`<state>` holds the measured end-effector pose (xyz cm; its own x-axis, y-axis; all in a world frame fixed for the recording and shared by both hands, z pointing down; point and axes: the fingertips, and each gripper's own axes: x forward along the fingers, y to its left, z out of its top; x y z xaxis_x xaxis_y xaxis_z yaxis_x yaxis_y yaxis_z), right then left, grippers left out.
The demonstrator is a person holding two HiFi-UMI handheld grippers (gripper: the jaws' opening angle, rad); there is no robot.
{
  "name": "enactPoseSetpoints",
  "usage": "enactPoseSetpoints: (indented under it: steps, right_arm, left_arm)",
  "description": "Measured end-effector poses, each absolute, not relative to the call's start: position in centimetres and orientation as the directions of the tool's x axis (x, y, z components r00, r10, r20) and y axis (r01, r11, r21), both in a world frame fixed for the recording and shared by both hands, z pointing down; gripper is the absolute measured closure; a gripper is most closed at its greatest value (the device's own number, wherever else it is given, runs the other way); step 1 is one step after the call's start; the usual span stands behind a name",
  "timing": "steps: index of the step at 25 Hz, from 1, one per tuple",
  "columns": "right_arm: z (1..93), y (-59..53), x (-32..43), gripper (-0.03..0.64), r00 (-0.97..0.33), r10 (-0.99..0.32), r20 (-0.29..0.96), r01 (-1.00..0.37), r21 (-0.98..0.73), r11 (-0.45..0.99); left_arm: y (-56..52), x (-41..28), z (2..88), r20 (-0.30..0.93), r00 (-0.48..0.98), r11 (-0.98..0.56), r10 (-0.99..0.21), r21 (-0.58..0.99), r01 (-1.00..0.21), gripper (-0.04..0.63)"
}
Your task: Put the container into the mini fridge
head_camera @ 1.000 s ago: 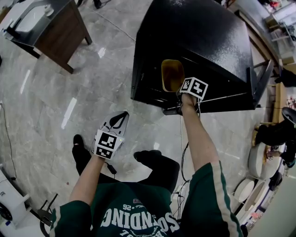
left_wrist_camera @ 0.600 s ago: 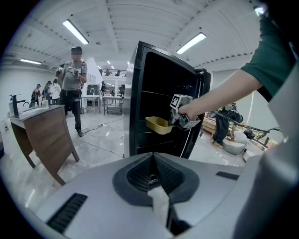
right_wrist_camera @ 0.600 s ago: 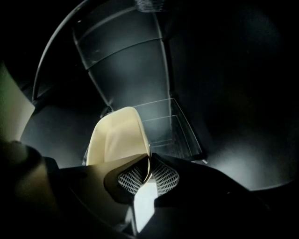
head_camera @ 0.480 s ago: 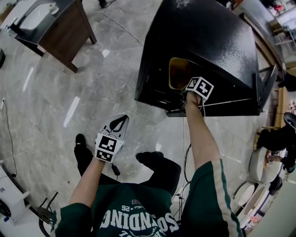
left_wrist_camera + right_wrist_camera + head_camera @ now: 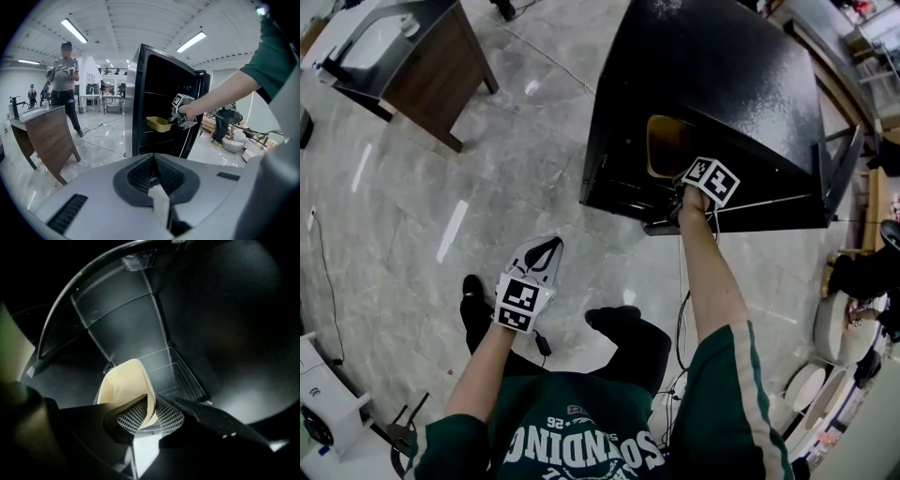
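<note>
The head view is taken from above, facing steeply down onto the floor (image 5: 487, 187) and the top of the mini fridge (image 5: 722, 94). The left gripper view is set low and well back, facing the fridge's open front. The right gripper view is placed close, inside the fridge. The container (image 5: 667, 145) is shared by all three views.

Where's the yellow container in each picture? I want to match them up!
Head view: upper middle, the yellow container sits at the open front of the black mini fridge.
Left gripper view: near the centre, at the fridge opening.
Right gripper view: lower middle, its rim pinched by the right gripper.
Shared landmark: the mini fridge; the right gripper view shows its dark inside.
</note>
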<state>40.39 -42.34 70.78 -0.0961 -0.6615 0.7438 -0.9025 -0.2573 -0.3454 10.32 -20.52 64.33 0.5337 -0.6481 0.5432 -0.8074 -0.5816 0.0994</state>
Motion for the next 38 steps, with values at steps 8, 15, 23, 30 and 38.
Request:
enactPoseSetpoints:
  steps: [8,15,23,30,38]
  right_arm:
    - [70.6,-39.8,39.8,0.572,-0.068,-0.663,0.746,-0.885,-0.352,-0.305]
    - [70.6,-38.7,39.0,0.572,-0.066,-0.684,0.726,-0.861,-0.388,-0.328]
    - [70.6,-39.6,39.1,0.572,-0.038,-0.688,0.724,-0.847,-0.388,-0.362]
    - [70.0,-40.7,39.2,0.572,-0.023,-0.713,0.701,-0.815,-0.426,-0.392]
    - [69.8,-42.0,39.6,0.572,-0.01,-0.728,0.685,-0.809,-0.434,-0.398]
  left_arm:
    - [-19.8,9.8,63.1,0.554,0.566,-0.621,-0.611,0.109,-0.776,0.58]
    - [-19.6,7.8,62.3,0.566,0.574,-0.642,-0.592,0.1,-0.76,0.58]
    - [-18.8,5.3,62.9,0.588,0.54,-0.611,-0.602,0.096,-0.786,0.58]
    - [-19.0,5.7,62.8,0.584,0.544,-0.613,-0.603,0.098,-0.784,0.58]
    - [-19.1,5.0,62.7,0.591,0.535,-0.613,-0.604,0.085,-0.785,0.58]
